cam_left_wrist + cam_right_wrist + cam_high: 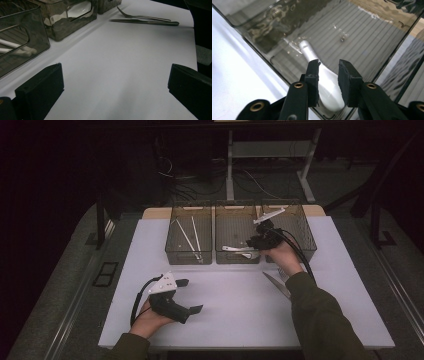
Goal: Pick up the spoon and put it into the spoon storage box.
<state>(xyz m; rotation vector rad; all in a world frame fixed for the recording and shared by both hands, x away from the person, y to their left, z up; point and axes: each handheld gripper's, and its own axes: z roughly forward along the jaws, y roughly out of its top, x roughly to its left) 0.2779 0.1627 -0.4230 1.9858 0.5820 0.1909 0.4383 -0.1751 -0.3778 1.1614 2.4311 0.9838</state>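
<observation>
My right gripper (328, 75) hangs over the middle bin (237, 240), fingers narrowly parted around the white spoon (323, 82) lying inside. Rising carelessly, I might snag its handle. Left gripper (187, 296), at seven o'clock, gapes wide, empty.

The right tool (328, 75) hides part of the white spoon's (329, 90) bowl; the knife's (278, 285) handle disappears behind the sleeve (320, 315).

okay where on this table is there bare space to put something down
Free: the white table between the left gripper and the knife, and the strip left of the bins. Crowded: the middle bin, where the right gripper hangs over a white spoon, and around the fork.
</observation>
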